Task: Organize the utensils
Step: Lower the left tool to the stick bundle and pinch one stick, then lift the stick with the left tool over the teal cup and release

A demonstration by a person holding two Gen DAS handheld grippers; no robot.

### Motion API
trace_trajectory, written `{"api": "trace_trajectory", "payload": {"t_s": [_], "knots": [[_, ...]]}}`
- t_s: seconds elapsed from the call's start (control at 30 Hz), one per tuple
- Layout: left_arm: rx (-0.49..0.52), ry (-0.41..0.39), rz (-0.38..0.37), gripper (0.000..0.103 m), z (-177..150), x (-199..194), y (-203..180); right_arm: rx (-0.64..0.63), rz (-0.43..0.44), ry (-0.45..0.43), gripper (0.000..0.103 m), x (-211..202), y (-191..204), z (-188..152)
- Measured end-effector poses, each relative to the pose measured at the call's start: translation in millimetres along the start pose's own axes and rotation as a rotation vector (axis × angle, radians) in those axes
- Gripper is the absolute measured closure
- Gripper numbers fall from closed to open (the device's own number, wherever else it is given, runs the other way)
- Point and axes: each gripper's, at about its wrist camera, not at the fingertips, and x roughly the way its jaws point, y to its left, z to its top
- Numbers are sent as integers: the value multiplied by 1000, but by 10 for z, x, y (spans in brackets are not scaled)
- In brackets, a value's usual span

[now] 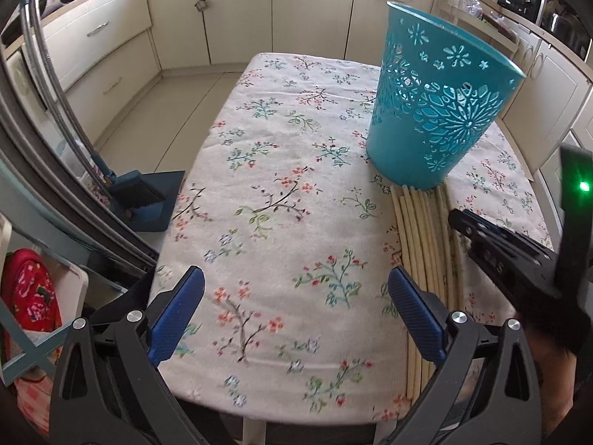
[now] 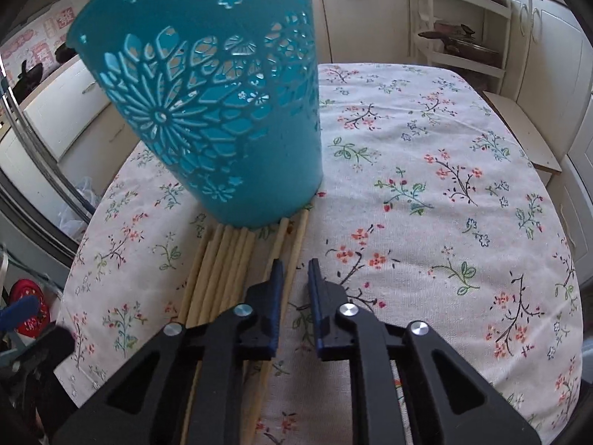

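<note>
A: Surface (image 1: 259, 170) carries a floral cloth. Teal cup (image 1: 437, 111) with cut-out flowers stands upright at its right side, seen from the left wrist.

B: Sticks?

A: A bundle of pale sticks (image 1: 426, 244) lies flat on the cloth, side by side, running from the near edge to the cup's base. Far ends touch or slip just under the base; cannot tell which.

B: Left claw?

A: Left claw (image 1: 296, 311) is released, blue pads wide apart, hanging over bare cloth just left of the sticks. Nothing between the pads.

B: Right claw?

A: Right claw (image 2: 294, 278) is drawn nearly closed, a narrow gap left between the pads. In the right wrist view one stick of the bundle (image 2: 222, 259) runs up through that gap; the rest lie just left of it. Whether the pads actually press on that stick, cannot tell. Cup (image 2: 222, 118) looms just beyond the tips.

B: Surroundings?

A: Cream cabinets (image 1: 178, 11) behind the surface.
</note>
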Motion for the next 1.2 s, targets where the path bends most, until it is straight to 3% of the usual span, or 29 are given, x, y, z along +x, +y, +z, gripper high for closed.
{"api": "trace_trajectory", "payload": {"t_s": [0.27,0.4,0.9,1.0,1.07,1.13,1.17,1.2], "knots": [[48,48,7,8,234,510,-355,-82,58,42,95,-127,-109,-134],[73,58,23,8,301,691,-480,-50,87,24,95,-161,-191,-207],[104,58,35,14,315,735,-630,-28,111,6,95,-134,-240,-187],[100,46,4,27,319,728,-609,-26,114,2,95,-137,-235,-185],[111,24,-7,47,334,712,-620,-24,115,-4,95,-126,-244,-181],[134,19,-24,87,338,686,-646,-18,118,-12,95,-112,-257,-176],[137,28,-38,96,346,686,-652,-13,122,-14,95,-105,-265,-175],[136,43,-56,97,355,682,-645,-6,127,-15,95,-100,-272,-171]]}}
